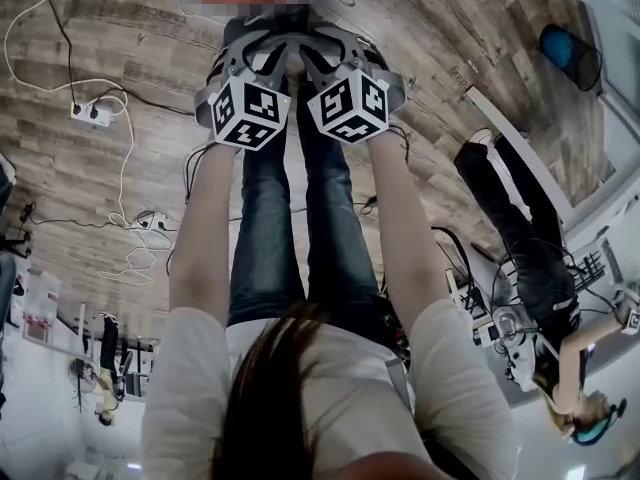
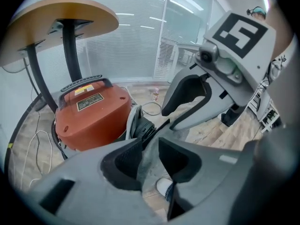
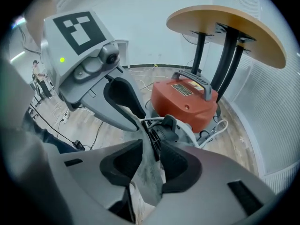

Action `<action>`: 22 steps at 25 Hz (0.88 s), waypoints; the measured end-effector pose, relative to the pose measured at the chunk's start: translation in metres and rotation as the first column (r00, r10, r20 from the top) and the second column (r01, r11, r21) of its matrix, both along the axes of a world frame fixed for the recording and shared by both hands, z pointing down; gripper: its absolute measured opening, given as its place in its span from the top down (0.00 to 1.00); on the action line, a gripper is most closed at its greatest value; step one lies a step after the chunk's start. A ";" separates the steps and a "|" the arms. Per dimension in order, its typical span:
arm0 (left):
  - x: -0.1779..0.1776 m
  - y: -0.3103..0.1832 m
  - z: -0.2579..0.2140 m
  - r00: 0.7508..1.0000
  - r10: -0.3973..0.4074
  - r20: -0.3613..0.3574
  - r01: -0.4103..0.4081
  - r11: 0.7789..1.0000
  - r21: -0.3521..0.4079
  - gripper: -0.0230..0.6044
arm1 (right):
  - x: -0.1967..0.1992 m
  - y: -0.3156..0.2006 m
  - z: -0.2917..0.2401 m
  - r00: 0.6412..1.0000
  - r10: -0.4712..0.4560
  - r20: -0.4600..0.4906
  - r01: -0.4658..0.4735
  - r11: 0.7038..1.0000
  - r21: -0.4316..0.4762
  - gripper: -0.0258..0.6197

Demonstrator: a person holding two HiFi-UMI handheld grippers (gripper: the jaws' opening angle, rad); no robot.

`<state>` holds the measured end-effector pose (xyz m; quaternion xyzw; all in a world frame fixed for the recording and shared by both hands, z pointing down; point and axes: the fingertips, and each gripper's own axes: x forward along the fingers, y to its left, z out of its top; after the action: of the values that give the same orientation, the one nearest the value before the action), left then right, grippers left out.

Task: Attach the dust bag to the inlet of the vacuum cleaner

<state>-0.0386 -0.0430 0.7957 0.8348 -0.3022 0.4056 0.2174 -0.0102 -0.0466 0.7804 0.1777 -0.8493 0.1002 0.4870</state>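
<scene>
I see the dust bag (image 2: pixel 149 168), grey crumpled fabric, just before the inlet (image 2: pixel 142 128) of the red vacuum cleaner (image 2: pixel 91 114) | left gripper (image 2: pixel 149 144) pads clamped on it, narrow gap | right gripper (image 3: pixel 152 146) pinches it likewise | collar seated or not, I can't quite tell | round table (image 2: pixel 56 18) behind
</scene>
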 end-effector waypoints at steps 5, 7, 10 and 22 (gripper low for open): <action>-0.003 -0.006 -0.014 0.999 -0.039 -0.009 0.039 0.999 0.037 0.87 | 0.001 -0.006 -0.014 0.998 0.057 0.020 -0.058 0.998 0.034 0.91; -0.005 -0.010 -0.020 0.997 -0.071 -0.010 0.072 0.996 0.049 0.92 | 0.000 -0.007 -0.020 0.997 0.076 0.034 -0.077 0.996 0.039 0.95; -0.010 -0.015 -0.026 0.992 -0.123 -0.009 0.123 0.991 0.054 0.93 | -0.001 -0.012 -0.028 0.989 0.129 0.068 -0.132 0.991 0.038 0.95; -0.022 -0.031 -0.087 0.940 -0.323 -0.114 0.336 0.933 0.127 0.94 | 0.021 -0.032 -0.082 0.805 0.513 0.297 -0.520 0.852 -0.061 0.96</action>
<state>-0.0605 -0.0741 0.7089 0.8034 -0.4564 0.3020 0.2348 0.0106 -0.0786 0.6981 0.3900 -0.8342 0.2448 0.3034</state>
